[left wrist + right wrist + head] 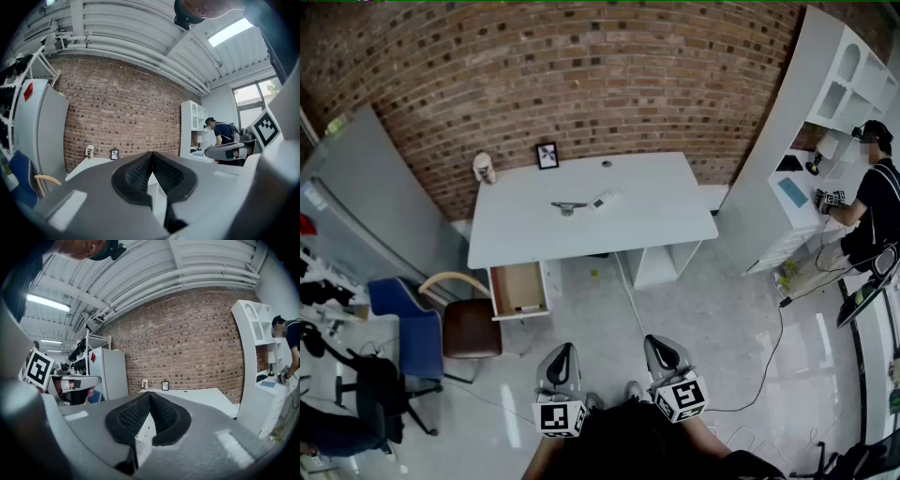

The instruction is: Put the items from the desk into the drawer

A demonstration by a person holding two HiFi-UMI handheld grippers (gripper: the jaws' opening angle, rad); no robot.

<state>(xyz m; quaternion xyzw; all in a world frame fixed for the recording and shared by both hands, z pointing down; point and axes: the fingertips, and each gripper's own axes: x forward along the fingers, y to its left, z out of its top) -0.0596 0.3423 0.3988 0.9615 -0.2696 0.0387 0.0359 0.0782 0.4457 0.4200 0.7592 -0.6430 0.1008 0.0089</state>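
While you stand well back from the desk, the grey fridge sits at your far left, with a blue chair and a brown chair in front of it. Just right of the brown chair, the drawer under the desk's left end is pulled out; its tan inside faces up, but you cannot tell from here whether anything lies in it. On the white desktop, the items are not yet in that drawer: a pale figurine at the back left corner, a small picture frame beside it against the brick wall, a dark slim item near the middle, a small pale item just to its right, and a tiny dark thing further back. Your left gripper points level toward the desk, jaws pressed together with nothing between them. Your right gripper is just beside it, jaws likewise closed on nothing. Further right stands a white shelf unit with open compartments; a blue flat thing lies on its lower ledge, and a person stands at it.
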